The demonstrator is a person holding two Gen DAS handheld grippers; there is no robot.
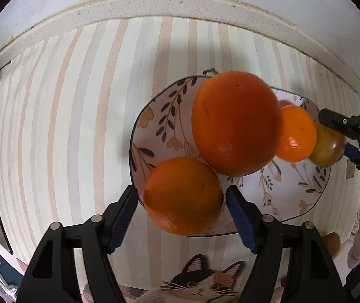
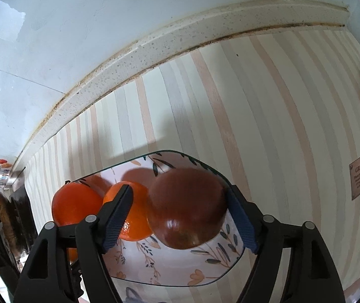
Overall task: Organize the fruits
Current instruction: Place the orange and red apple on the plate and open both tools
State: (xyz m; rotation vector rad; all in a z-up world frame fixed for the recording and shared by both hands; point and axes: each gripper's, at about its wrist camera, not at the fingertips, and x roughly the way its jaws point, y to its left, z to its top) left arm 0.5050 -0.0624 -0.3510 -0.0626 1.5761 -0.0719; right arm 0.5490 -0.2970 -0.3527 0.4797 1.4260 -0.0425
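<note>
left gripper [image 1: 182,199] straddling orange [image 1: 183,195], over plate [image 1: 304,197]

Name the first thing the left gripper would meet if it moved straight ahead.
Probably the orange sitting between the open fingers of the left gripper, at the near rim of the floral plate; depth is unclear.

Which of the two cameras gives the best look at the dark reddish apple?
The right wrist view: the apple fills the centre, between that gripper's open jaws. The left wrist view shows only a yellowish-red sliver of it at the plate's far side, behind the small orange.
</note>
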